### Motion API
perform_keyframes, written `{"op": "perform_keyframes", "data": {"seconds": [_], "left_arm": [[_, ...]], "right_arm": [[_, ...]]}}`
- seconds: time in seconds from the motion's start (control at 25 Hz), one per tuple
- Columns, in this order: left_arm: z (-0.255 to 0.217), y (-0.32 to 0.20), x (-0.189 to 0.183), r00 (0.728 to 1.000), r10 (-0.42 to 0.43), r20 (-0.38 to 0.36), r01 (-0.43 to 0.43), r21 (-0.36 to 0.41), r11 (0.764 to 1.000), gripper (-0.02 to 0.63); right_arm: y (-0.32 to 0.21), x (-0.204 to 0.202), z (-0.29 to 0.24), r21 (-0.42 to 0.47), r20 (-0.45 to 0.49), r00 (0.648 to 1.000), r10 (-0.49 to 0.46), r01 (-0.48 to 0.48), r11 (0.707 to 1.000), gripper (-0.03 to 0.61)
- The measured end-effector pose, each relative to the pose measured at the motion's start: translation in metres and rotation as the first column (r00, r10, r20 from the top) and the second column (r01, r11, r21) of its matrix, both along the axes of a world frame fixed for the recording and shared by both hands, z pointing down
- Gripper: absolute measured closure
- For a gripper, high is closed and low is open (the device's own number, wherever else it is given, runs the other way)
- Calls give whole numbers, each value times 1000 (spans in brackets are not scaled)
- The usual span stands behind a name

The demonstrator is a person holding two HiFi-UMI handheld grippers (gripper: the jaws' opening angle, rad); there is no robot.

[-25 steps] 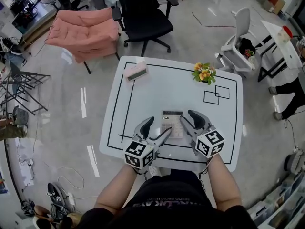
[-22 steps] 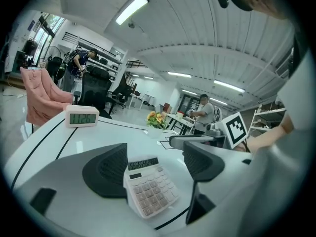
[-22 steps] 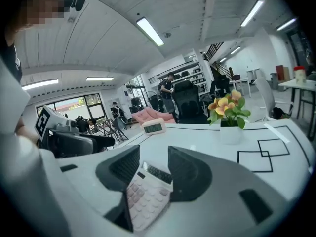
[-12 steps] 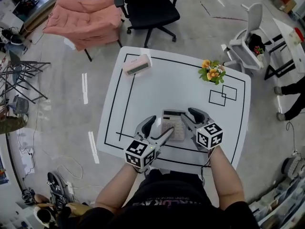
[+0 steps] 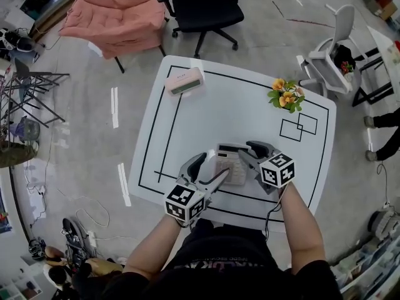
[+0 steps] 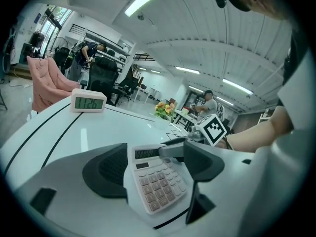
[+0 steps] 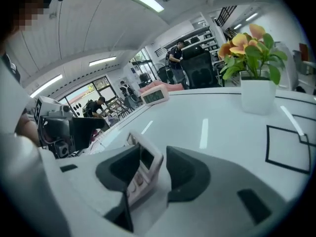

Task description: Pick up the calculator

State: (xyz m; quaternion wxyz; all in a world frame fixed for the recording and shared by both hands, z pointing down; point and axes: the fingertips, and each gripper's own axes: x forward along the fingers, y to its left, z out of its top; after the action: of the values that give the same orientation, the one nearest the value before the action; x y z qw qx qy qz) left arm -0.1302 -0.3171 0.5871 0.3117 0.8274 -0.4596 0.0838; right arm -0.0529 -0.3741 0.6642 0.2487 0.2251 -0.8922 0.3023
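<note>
The pickup is not done yet. The grab is being set up, and by my reading the clamp and the lift are both left to do.

On my left, the left gripper (image 5: 212, 165) hangs low over the near part of the white table (image 5: 187, 124) with its jaws spread wide. Its own view shows the keypad half of the calculator (image 5: 230, 162) lying in the gap between them. Neither jaw presses on it, so this gripper holds nothing.

The calculator sits near the table's front edge, keys up, with its display end pointing away from me. It lies between the two grippers, and each reaches over it from its own side.

On my right, the right gripper (image 5: 245, 153) comes in at the display end with its jaws narrowed about that end. In its own view one jaw lies against the casing, while a thin strip of table shows between the casing and the other jaw. I count it as unclamped. The casing looks tipped there, but through that wide lens I cannot say whether an edge is off the table.
</note>
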Motion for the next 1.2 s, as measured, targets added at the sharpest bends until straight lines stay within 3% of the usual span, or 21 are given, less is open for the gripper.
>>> {"op": "perform_keyframes", "data": {"seconds": [0.2,0.4,0.76,1.2], "left_arm": [[-1,2,-2,1000,-9,4,9,-5,1000,268],[0,6,-5,1000,-18,2,18,-10,1000,268],[-1,19,-11,1000,-19,-3,19,-9,1000,268],[-11,43,-20,999,8,-42,-9,-5,1000,268]], "right_arm": [[4,-7,0,-49,10,997,-81,81,996,430],[6,-8,-2,-60,38,995,-92,94,994,447],[16,-8,-29,-73,174,984,-33,46,996,518],[29,-1,-65,-73,297,950,92,-74,995,529]]}}
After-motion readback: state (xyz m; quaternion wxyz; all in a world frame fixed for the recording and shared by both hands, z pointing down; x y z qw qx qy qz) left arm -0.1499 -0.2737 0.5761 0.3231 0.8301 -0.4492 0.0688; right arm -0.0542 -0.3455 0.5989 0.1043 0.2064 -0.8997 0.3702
